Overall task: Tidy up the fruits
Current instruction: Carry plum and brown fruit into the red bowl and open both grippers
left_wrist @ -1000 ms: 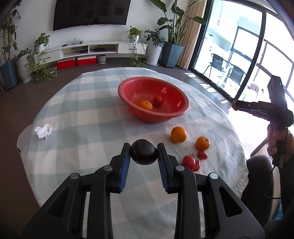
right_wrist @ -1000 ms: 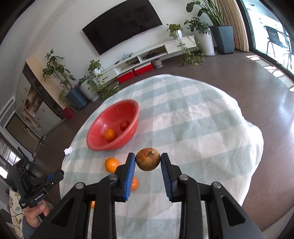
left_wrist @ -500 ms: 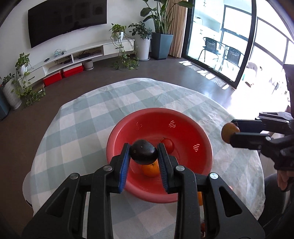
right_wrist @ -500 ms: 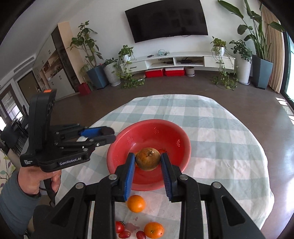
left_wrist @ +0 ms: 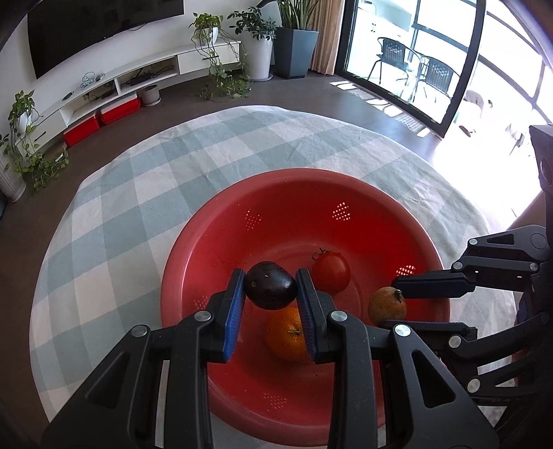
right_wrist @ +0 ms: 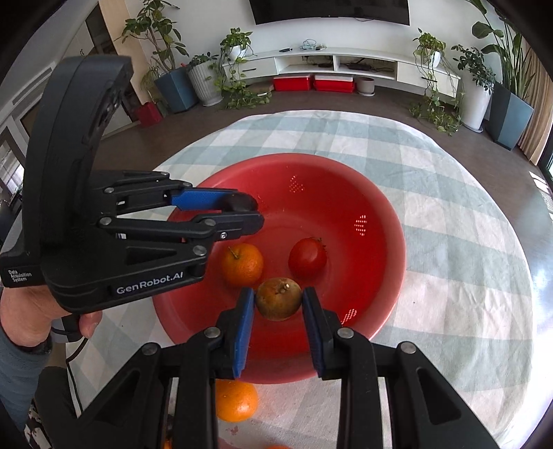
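So both grippers are over the red colander bowl (left_wrist: pixel 414 221) right now, each clamped on a fruit: the left gripper (left_wrist: pixel 271 297) is pinching a dark avocado (left_wrist: pixel 271 289) and the right gripper (right_wrist: pixel 278 309) has a brownish round fruit (right_wrist: pixel 278 298) with a little stem, maybe a russet pear, hard to say. Neither is dropped yet, both hang above the bowl's inside. Already in the bowl: a tangerine (right_wrist: pixel 242 264) at about 9 o'clock and a tomato (right_wrist: pixel 307 259) around 12 from the right gripper's fruit. Left to do, I'd guess: let these two go, then grab the other tangerine (right_wrist: pixel 236 400) sitting on the cloth just outside the rim at 6 o'clock, plus whatever else is down there, mostly cut off. Surface is a round table with a pale green checked tablecloth (right_wrist: pixel 449 214). Living room, TV (left_wrist: pixel 86 31) on the wall, low white media shelf (right_wrist: pixel 345 64), loads of potted plants.
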`<state>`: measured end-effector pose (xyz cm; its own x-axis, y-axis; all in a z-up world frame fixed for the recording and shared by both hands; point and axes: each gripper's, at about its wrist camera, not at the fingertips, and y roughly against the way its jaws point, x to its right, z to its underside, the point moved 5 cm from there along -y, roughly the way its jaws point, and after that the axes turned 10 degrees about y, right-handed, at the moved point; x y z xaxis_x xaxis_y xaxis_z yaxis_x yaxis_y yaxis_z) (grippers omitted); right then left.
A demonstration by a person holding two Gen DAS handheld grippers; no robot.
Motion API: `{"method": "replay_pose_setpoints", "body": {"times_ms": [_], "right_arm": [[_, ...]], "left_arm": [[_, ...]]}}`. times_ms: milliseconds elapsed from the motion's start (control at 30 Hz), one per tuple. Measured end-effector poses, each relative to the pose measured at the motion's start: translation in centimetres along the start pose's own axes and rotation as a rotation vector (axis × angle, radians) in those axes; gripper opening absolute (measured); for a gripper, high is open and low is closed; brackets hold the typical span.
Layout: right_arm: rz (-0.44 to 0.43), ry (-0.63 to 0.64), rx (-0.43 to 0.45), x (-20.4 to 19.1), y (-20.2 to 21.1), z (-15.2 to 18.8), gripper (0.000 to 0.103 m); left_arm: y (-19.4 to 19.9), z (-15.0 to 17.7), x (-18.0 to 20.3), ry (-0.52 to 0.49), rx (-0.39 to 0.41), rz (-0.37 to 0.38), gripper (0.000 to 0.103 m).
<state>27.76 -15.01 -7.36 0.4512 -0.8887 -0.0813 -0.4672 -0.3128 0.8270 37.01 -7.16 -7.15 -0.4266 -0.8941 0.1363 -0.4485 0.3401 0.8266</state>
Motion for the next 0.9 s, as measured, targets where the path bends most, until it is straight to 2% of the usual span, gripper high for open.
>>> {"method": "replay_pose_setpoints", "body": {"times_ms": [633, 733, 767, 900], "right_arm": [[0.035, 0.063, -0.108, -0.7, -2.6, -0.8, 0.032], [0.038, 0.067, -0.11, -0.8, -2.9, -1.1, 0.033], [0.03, 0.063, -0.112, -0.8, -2.9, -1.1, 0.037], [0.043, 0.066, -0.111, -0.7, -2.7, -1.1, 0.041]], "left_arm": [[-1.9, 0.2, -0.7, -0.002, -0.049, -0.014, 0.03], [-1.8, 0.2, -0.4, -0.006, -0.039, -0.002, 0.049], [-1.7, 0.2, -0.2, -0.009, -0.036, -0.003, 0.055], [-1.5, 0.1, -0.1, -0.008, -0.033, -0.001, 0.057]]}}
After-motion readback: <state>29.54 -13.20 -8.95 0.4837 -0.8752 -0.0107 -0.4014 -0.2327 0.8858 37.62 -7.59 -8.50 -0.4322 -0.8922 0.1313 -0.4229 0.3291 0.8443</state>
